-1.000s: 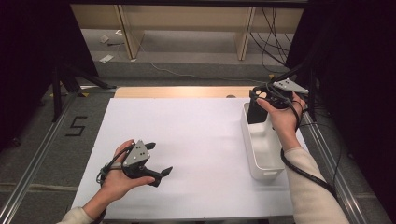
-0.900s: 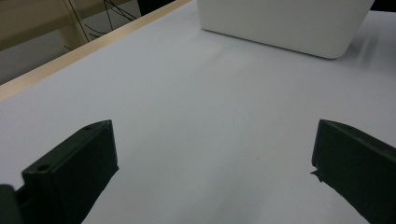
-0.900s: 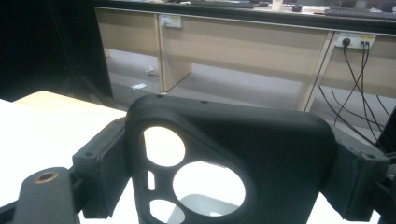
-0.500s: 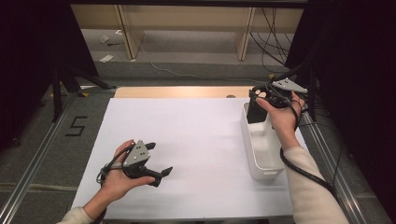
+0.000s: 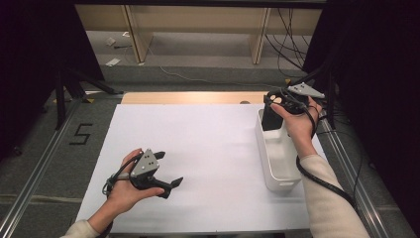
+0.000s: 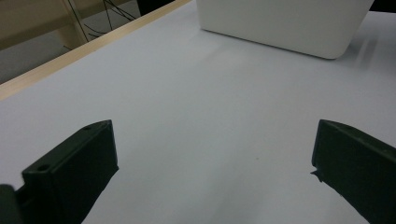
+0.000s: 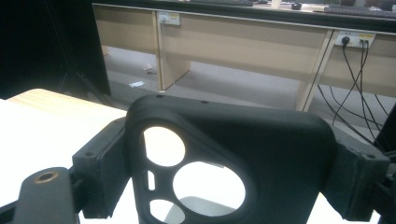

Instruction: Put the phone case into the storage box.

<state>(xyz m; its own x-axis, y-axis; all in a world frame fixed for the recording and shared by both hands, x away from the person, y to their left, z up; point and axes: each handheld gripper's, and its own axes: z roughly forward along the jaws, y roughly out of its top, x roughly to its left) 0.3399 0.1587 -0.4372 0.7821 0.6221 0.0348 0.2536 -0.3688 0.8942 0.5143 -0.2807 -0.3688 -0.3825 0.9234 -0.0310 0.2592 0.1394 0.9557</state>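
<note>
The right gripper (image 5: pixel 273 101) is gripping a black phone case (image 7: pixel 233 158) over the white bin (image 5: pixel 277 184), unmoved, so release is pending.

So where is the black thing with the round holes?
In the high view, the black holed case is at the table's far right, gripped in the right claw and standing in the far end of the white bin.

We see the black case (image 7: pixel 243 158) cut off by the bottom edge in the right gripper view. Its lower part is hidden inside the white bin (image 5: pixel 277 163), whose top the left gripper view crops.
</note>
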